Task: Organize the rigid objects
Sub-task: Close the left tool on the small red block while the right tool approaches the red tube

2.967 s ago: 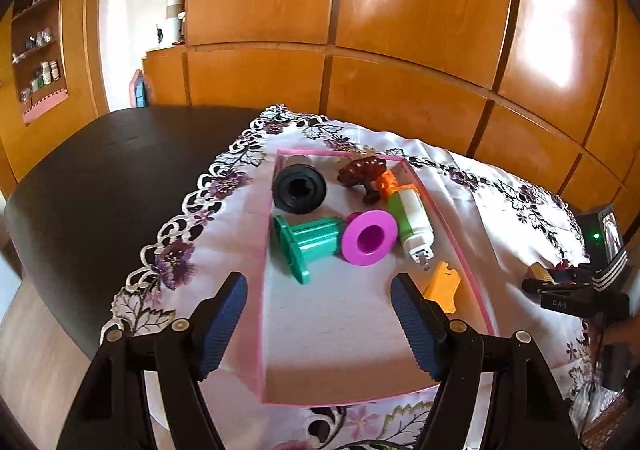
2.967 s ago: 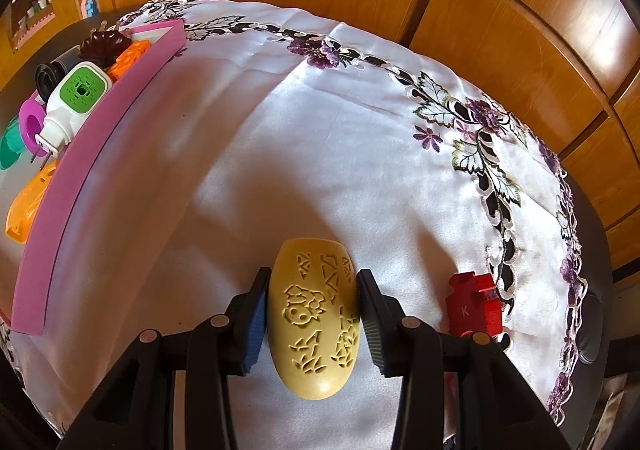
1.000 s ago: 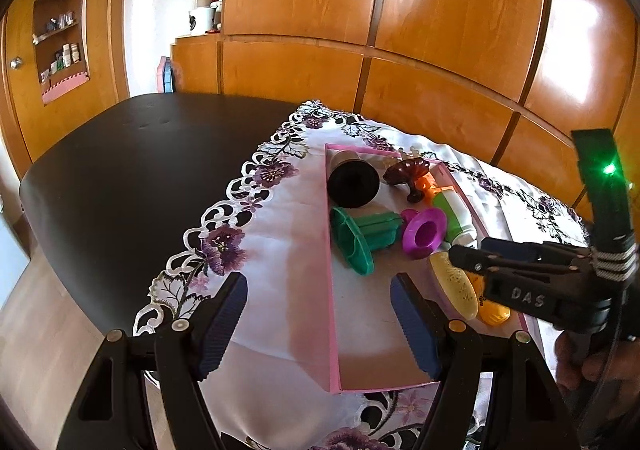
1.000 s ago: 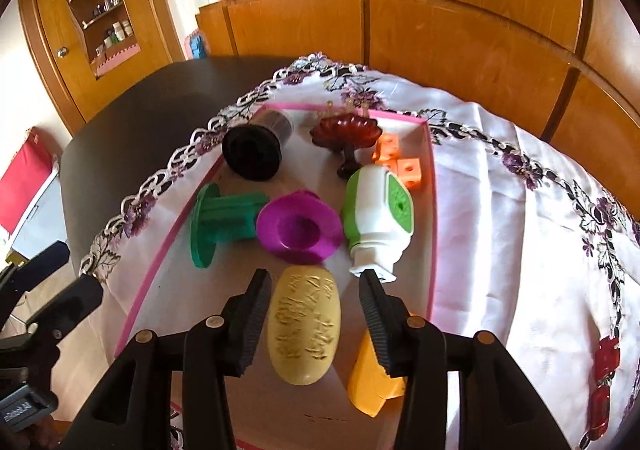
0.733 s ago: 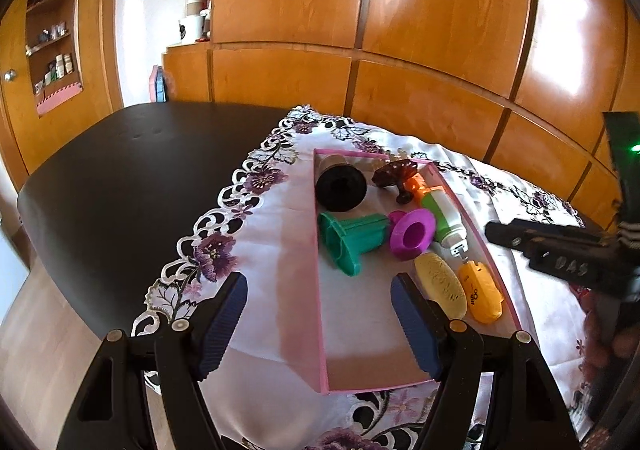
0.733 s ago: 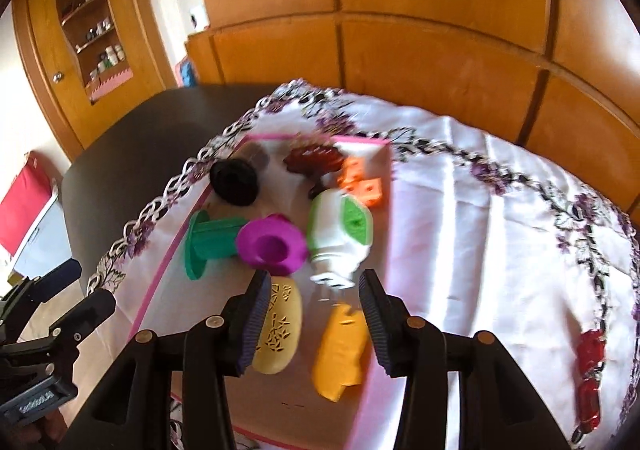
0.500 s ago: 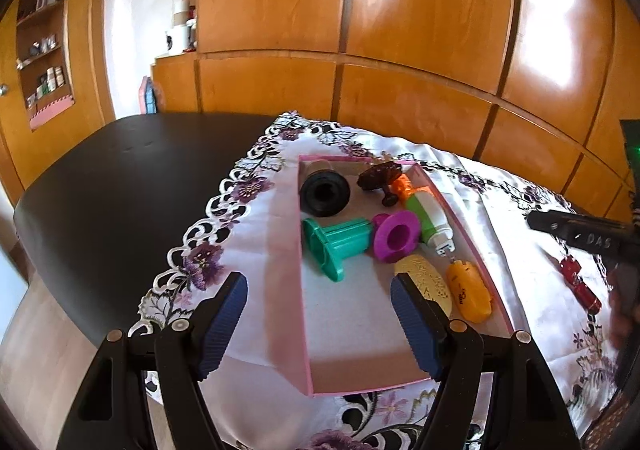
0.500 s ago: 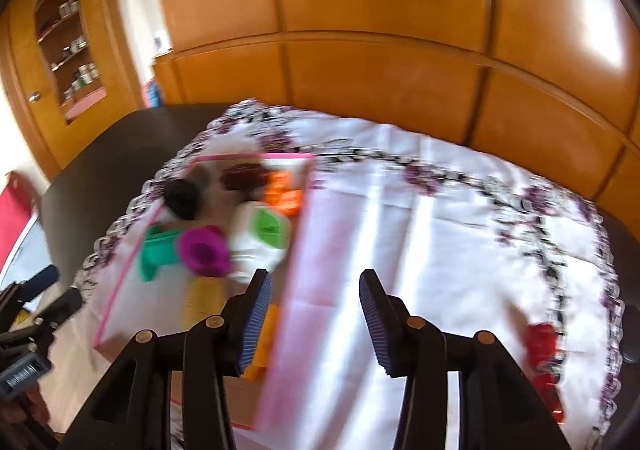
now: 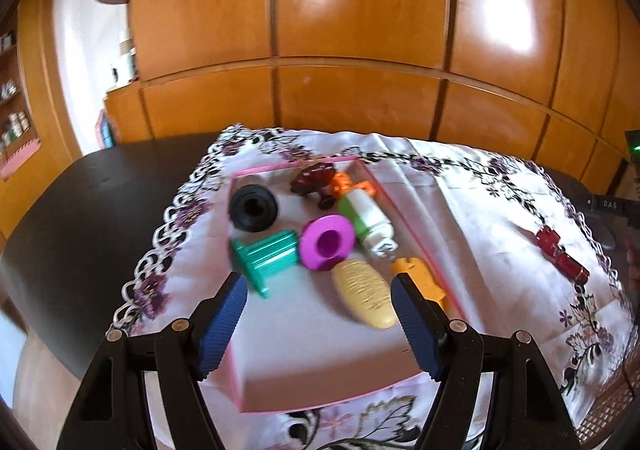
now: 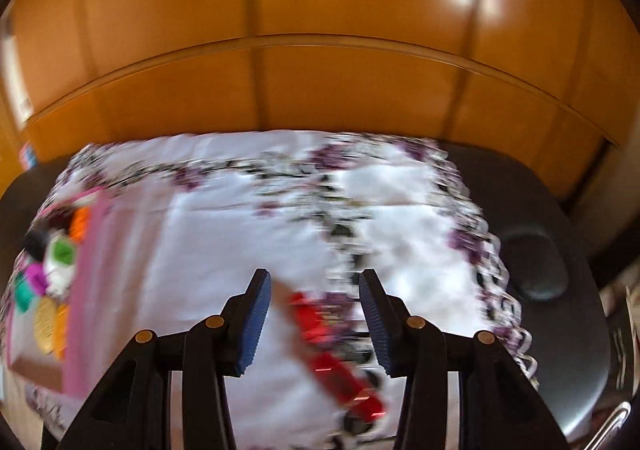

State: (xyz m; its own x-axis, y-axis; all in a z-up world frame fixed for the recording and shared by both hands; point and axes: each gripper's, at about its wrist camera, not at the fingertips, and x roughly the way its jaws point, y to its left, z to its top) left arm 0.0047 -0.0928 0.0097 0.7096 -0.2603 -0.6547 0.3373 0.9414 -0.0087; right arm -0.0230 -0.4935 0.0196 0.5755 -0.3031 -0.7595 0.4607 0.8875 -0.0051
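Red toy on tablecloth, below empty right hand-held gripper.

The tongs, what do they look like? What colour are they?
Both look alike. The left tongs have two black plastic arms with triangle-shaped holes, small brass-coloured screws, and blue ridged pads on the inner faces. The right tongs are built the same: black frame, brass screws, blue ribbed pads. No cables or sleeves show.
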